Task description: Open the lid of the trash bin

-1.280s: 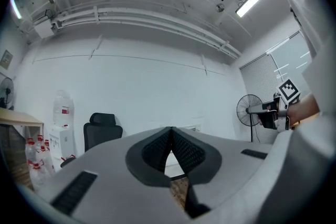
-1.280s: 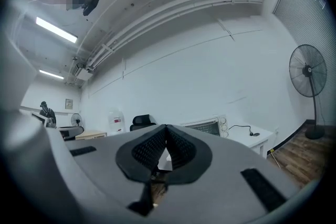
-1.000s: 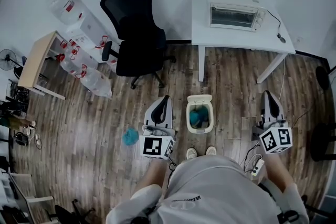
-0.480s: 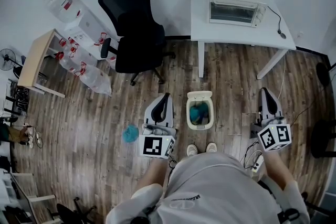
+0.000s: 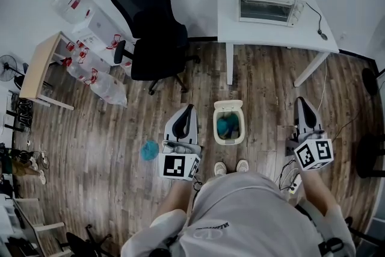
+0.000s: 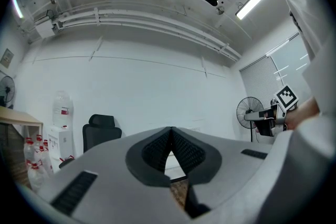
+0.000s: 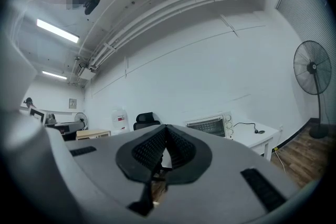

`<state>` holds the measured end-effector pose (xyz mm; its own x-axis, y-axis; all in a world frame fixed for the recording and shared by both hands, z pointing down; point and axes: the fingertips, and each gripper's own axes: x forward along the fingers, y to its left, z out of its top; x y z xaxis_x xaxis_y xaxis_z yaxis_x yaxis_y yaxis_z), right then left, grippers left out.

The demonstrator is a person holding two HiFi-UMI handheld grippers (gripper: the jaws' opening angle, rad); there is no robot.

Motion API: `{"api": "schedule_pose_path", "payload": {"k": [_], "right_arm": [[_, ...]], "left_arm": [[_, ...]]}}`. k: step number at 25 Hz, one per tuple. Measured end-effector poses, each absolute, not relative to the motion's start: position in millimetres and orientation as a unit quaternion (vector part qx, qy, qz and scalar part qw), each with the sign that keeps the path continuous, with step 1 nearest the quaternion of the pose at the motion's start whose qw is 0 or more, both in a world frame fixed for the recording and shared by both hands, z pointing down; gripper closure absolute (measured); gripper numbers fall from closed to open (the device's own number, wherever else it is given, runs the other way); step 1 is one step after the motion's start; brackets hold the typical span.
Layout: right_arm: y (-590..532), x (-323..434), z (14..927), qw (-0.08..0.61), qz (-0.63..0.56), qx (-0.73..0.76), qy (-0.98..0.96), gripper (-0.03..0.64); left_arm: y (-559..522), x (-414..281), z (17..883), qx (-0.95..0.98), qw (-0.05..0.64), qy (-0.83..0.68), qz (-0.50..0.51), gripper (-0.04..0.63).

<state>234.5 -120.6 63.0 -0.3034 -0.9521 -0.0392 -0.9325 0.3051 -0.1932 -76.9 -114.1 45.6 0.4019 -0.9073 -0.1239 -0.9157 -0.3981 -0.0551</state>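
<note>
We are looking down on the trash bin (image 5: 229, 124), which is standing between the two tongs, nearer the left gripper (image 5: 190, 108) than the right gripper (image 5: 299, 100). Its long axis is running away from us toward the white desk (image 5: 271, 36). Its lid (image 5: 228, 105) is sitting raised at the far end, leaving teal contents showing. Both tongs are clenching on nothing, jaw tips meeting. The bin is resting on a wooden plank floor (image 5: 114, 123). Ahead of the left gripper a black office chair (image 5: 153, 27) is standing, and a toaster oven (image 5: 267, 8) is sitting on the desk.

Bright ceiling tubes (image 6: 254, 0), fisheye edges (dark corners)
</note>
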Motion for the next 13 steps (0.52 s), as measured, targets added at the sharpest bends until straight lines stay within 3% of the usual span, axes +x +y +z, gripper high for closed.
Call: {"api": "schedule_pose_path", "payload": {"k": [13], "right_arm": [[-112.5, 234.9, 66.2, 0.071, -0.069, -0.585, 0.805, 0.601]], "left_arm": [[-108.4, -85.3, 53.4, -0.834, 0.020, 0.548, 0.058, 0.597]]}}
